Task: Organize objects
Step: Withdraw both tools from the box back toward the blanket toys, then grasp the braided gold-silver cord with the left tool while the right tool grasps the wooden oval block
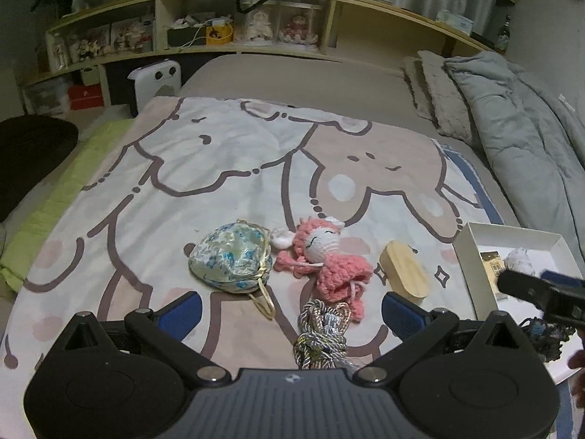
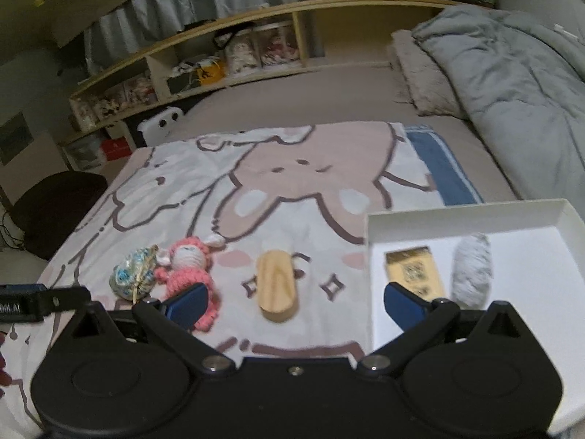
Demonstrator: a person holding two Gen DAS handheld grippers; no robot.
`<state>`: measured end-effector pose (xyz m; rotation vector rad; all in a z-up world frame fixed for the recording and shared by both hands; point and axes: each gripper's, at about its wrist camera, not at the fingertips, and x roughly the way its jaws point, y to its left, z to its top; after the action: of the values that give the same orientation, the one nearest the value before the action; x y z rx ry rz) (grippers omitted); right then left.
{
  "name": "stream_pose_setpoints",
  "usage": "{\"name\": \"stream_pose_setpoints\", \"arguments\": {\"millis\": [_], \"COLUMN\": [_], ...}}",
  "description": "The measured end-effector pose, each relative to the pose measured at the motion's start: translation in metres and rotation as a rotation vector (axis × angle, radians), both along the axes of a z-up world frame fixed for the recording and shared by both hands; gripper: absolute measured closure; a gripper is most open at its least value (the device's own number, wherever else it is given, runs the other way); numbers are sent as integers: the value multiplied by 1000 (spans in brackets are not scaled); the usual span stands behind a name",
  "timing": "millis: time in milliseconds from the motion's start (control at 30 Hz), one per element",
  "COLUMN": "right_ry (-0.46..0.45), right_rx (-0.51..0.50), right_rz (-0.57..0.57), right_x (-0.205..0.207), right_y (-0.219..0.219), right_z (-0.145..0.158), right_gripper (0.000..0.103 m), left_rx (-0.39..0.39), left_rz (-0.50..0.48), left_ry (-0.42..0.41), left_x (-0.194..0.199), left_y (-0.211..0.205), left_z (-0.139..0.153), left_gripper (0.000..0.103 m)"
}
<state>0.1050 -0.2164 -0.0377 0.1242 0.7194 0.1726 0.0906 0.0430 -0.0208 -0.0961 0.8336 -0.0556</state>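
On the cartoon blanket [image 1: 226, 168] lie a blue floral pouch [image 1: 230, 258], a pink crocheted doll [image 1: 323, 254] and a light wooden oval block [image 1: 402, 274]. A silver-gold cord tassel [image 1: 321, 333] lies between my left gripper's [image 1: 290, 311] open blue fingers. From the right wrist the pouch [image 2: 133, 274], doll [image 2: 186, 261] and block [image 2: 278, 285] show too. My right gripper [image 2: 294, 301] is open, with the block ahead between its fingers. A white box [image 2: 464, 216] at right holds a gold card [image 2: 416, 274] and a grey fuzzy piece [image 2: 471, 270].
A grey duvet [image 1: 519, 135] and pillows are piled along the right of the bed. A wooden shelf [image 1: 237, 18] with dolls and boxes runs behind it. A dark chair [image 2: 55, 205] and a white appliance [image 1: 155, 77] stand at left. A dark yarn item [image 1: 544, 336] lies by the box.
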Motion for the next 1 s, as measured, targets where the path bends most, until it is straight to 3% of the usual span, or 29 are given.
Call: {"name": "stream_pose_setpoints", "arguments": {"millis": [200,300,400,600,800,1000], "right_ry": [6,23,28,91,124,161], "right_rx": [-8,-3,18,-7,-34,-59], "right_rz": [29,34,49,42,60,85], "right_x": [25,38,51,77,92,100], "right_y": [15,19,26,38,47,49], "right_z": [-17,-27,-36,-65,-83,-98], "right_gripper": [0,1,12,26,32,45], "left_rx": [-19,-24,-29,-50,-88,-96], "left_rz": [-3,5,6,-12,-22,-3], "left_ry": [16,51,90,155,232,288], "left_x": [3,8,14,25,40,48], "left_y": [-6,-8,-11,-19,-25,-28], "left_z": [-11,-21,-33,-55,-78,-98], "left_gripper": [3,9,12,21,28,36]}}
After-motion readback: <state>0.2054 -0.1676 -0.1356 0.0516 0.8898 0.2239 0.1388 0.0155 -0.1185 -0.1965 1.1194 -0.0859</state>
